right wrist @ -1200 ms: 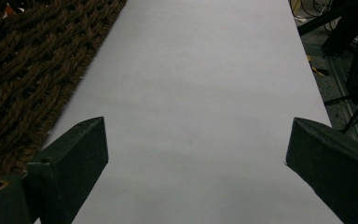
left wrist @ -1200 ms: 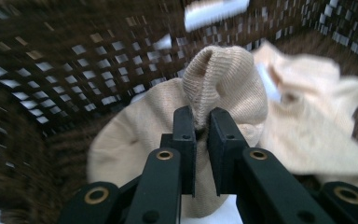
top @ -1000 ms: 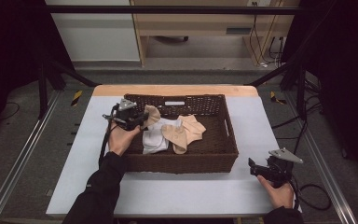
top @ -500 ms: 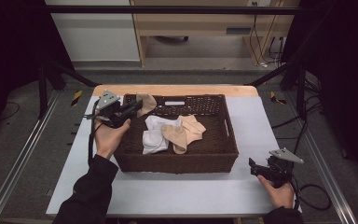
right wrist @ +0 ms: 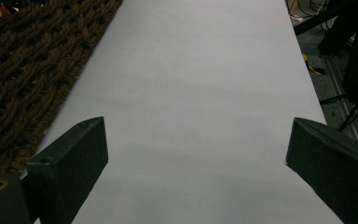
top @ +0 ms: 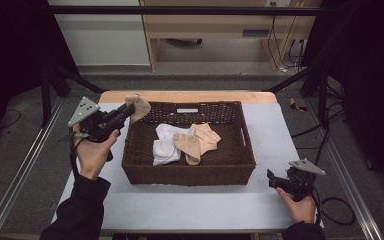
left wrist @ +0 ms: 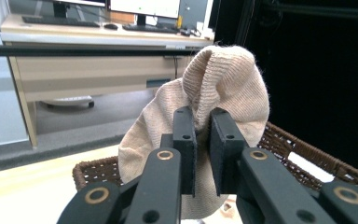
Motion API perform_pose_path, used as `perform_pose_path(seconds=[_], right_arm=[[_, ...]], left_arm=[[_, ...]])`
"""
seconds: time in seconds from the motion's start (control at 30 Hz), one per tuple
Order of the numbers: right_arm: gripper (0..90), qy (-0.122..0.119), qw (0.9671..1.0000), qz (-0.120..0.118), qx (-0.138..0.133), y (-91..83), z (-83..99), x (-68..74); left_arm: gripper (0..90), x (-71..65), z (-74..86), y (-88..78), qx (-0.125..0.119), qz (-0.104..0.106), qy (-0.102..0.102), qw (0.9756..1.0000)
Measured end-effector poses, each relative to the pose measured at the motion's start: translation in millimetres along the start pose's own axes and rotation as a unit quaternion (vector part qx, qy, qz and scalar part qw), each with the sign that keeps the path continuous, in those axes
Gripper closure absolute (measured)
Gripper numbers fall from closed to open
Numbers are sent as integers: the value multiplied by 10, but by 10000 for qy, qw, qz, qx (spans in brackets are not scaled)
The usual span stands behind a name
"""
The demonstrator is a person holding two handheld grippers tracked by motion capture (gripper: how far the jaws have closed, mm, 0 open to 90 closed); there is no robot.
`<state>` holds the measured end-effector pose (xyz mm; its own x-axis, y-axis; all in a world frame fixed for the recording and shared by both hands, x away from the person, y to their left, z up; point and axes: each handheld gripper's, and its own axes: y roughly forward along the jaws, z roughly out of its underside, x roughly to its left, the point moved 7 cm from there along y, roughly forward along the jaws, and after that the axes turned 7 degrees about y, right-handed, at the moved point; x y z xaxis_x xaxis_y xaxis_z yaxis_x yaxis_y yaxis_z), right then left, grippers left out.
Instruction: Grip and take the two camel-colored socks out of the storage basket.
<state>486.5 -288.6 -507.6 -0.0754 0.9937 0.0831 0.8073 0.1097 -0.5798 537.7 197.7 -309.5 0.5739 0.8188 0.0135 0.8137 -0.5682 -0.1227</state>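
A beige knit sock hangs in the air over the far left corner of a dark brown wicker basket. My left gripper is shut on that sock, held up at the basket's left side. Inside the basket lie a white sock and beige socks, bunched near the middle. My right gripper rests low on the white table near the front right, jaws wide apart with nothing between them. The basket's side wall fills the left of the right gripper view.
The basket sits mid-table on a white tabletop with a wooden strip along the far edge. Black frame bars and cables flank the table. A desk with monitors stands beyond.
The left gripper has lifted the beige sock out of the basket and carried it left and up, to the basket's far left corner. The right gripper has stayed put.
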Motion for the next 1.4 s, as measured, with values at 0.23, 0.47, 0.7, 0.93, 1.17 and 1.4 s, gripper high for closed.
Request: perform_pose_path(seconds=[0.23, 0.47, 0.7, 0.93, 1.17, 1.4], right_arm=[[58, 12, 10000, 1, 1, -2, 0, -7], [58, 24, 10000, -2, 8, -6, 1, -4], [58, 17, 10000, 5, 0, -4, 1, -1], [58, 21, 10000, -9, 14, -12, 7, 6], [59, -10, 10000, -29, -7, -35, 17, 12], [59, -17, 10000, -49, 3, -42, 21, 22]], left_arm=[[814, 86, -2, -279, -233, -103, -12, 9997], [814, 310, 59, -584, -361, -385, -117, 9985], [814, 494, 263, -704, -175, -606, -198, 9978], [813, 685, 491, -714, 119, -944, -248, 9952], [814, 749, 760, -717, 515, -1069, -309, 9925], [813, 778, 1077, -637, 1007, -1151, -351, 9876]])
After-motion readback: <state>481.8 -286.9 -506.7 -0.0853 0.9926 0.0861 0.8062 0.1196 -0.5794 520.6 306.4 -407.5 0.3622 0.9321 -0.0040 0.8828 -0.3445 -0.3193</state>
